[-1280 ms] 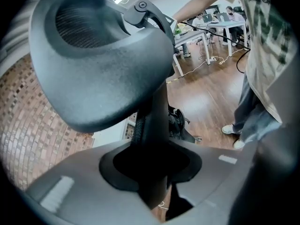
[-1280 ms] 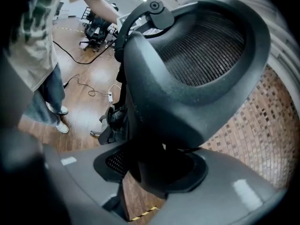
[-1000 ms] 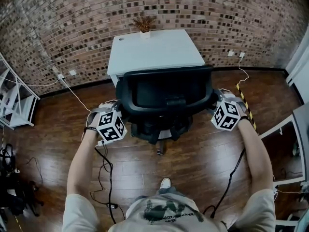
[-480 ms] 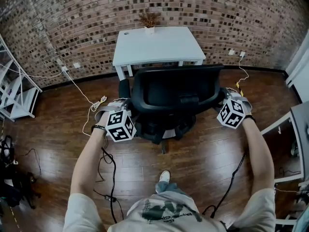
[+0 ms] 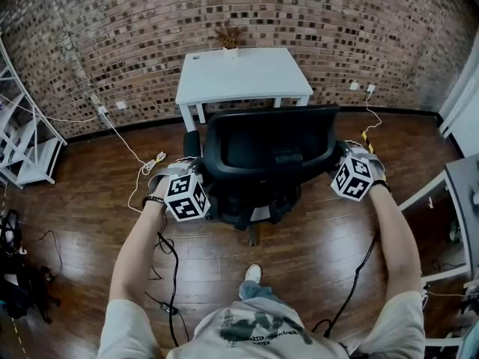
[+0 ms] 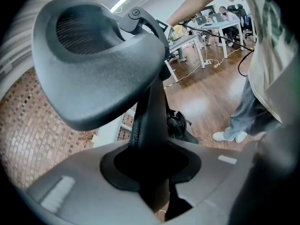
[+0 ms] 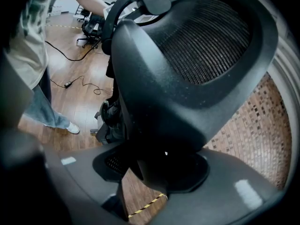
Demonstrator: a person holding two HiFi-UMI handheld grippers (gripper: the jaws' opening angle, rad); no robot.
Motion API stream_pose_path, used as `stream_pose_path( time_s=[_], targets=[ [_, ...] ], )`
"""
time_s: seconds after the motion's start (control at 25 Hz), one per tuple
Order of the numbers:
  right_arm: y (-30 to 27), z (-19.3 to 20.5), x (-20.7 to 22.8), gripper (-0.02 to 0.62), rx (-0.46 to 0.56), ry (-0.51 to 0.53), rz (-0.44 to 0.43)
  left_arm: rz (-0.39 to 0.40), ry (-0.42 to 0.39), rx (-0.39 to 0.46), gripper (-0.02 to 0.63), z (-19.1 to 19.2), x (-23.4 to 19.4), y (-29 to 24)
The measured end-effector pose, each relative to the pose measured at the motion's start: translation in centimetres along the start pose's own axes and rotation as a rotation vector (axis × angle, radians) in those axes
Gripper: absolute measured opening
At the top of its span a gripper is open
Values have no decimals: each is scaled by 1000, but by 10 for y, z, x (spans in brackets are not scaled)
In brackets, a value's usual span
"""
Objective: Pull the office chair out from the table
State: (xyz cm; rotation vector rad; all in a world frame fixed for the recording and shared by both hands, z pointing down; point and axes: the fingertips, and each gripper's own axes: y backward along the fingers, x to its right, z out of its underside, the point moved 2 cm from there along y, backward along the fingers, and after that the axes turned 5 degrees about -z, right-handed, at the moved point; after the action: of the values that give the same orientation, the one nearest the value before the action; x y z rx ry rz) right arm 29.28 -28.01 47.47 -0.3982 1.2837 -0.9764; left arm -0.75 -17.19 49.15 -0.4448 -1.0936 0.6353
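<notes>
The floor point(image 5: 314, 253) is of dark wooden boards, and behind it a brick wall point(image 5: 150, 21) closes the room. Against this wall stands a white table point(image 5: 247, 77), and on its far edge we see a small pot with a dry plant point(image 5: 230, 40). At the left side there is a white shelf point(image 5: 30, 144). Thin cables point(image 5: 168, 268) lie over the floor, and a yellow-black tape point(image 5: 368, 137) lies near the right wall.

The black office chair point(image 5: 269, 152) stands on the floor just in front of the table, between it and the person, with its backrest toward the person. Its seat is not under the table top.

We see the left gripper point(image 6: 151, 172) at the chair's left side. In the left gripper view its jaws are partly closed and press on the dark post point(image 6: 152, 121) that carries the left armrest point(image 6: 103, 74), so it grips the chair there. The pad of this armrest hangs above the jaws.

The right gripper point(image 7: 154, 172) is at the chair's right side. Its jaws stand wider, and they hold the thick lower part of the right armrest point(image 7: 187, 78), which fills the gap between them. Both marker cubes show beside the backrest in the head view, and the person's shoe point(image 5: 254, 273) is on the floor behind the chair.
</notes>
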Motion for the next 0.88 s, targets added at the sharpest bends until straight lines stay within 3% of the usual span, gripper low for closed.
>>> stream_pose_path(
  time_s=[0.28, 0.4, 0.88],
  targets=[
    [-1, 1, -1, 221, 15, 9, 28, -31, 13, -20, 144, 1, 1, -3],
    [1, -1, 0, 221, 17, 8, 55, -44, 17, -57, 184, 6, 0, -1],
    [58, -2, -17, 222, 42, -78, 171, -229, 139, -29, 230, 10, -9, 32]
  ],
)
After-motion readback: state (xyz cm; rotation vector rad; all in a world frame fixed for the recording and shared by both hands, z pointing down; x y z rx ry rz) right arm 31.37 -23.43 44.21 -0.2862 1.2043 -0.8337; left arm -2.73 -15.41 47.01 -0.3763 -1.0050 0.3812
